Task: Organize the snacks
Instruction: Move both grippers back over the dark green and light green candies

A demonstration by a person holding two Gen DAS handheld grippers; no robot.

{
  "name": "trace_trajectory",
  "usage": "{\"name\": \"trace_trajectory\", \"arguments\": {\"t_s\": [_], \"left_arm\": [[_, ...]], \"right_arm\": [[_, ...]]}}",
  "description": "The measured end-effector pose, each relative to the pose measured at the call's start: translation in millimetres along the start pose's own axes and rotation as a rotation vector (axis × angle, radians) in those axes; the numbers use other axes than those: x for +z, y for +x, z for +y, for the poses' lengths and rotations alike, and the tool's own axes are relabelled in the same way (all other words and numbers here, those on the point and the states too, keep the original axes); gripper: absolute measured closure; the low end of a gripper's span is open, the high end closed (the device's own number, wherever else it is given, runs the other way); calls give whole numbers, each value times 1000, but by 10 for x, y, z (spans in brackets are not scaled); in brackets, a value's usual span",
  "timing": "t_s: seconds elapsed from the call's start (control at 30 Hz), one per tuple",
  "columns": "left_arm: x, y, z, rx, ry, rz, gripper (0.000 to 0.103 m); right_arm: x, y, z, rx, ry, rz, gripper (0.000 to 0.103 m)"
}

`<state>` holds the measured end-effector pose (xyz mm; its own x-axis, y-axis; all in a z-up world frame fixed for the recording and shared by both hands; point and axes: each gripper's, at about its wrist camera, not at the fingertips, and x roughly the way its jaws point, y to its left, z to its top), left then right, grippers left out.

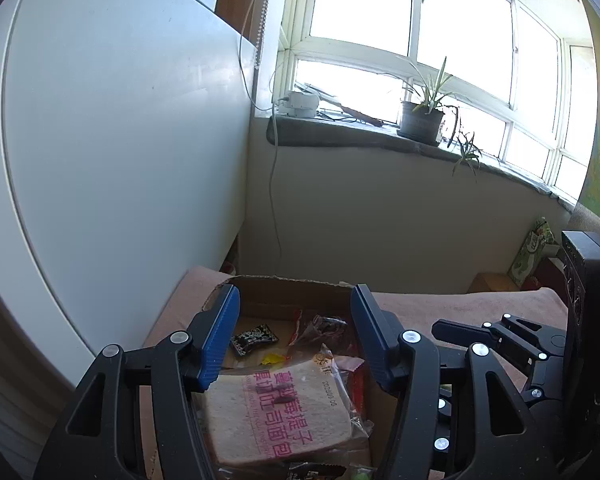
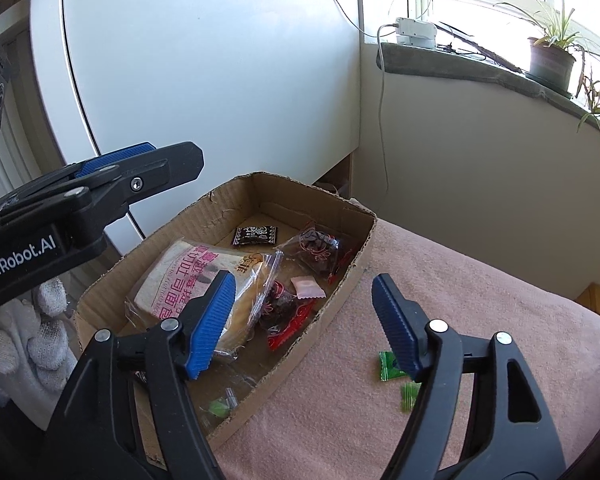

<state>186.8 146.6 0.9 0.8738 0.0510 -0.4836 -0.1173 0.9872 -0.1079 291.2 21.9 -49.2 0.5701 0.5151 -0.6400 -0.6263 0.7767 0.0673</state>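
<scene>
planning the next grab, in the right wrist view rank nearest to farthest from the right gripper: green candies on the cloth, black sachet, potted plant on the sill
From the right gripper, jaws open and empty:
1. Green candies, on the pink cloth just outside the box, beside the right-hand finger.
2. Black sachet, inside the cardboard box near its far end.
3. Potted plant, up on the windowsill at upper right.

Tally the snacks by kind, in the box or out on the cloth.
Bread pack: 1
Black packet: 1
Red-and-clear dark-fruit bags: 2, the second nearer
Pink candy: 1
Green candies: 3, two on the cloth, one in the box
Total: 8
</scene>
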Motion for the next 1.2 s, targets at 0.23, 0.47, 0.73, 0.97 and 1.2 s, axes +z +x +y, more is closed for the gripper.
{"name": "trace_trajectory", "arguments": {"t_s": [0.23,0.47,0.73,0.97,1.2], "left_arm": [[-15,-34,-125,-8,31,-6,46],[-27,-74,-255,-35,45,-12,46],[9,-91,-401,-82,41,-18,46],[-20,-39,-665,-139,71,8,46],[-51,143,-906,-215,53,77,59]], "right_arm": [[-7,-119,-190,-25,27,-19,27],[-67,-169,-443,-54,64,-5,27],[-195,-139,-823,-107,112,40,27],[-380,-21,-997,-105,111,111,27],[-522,224,-1070,-56,123,210,57]]}}
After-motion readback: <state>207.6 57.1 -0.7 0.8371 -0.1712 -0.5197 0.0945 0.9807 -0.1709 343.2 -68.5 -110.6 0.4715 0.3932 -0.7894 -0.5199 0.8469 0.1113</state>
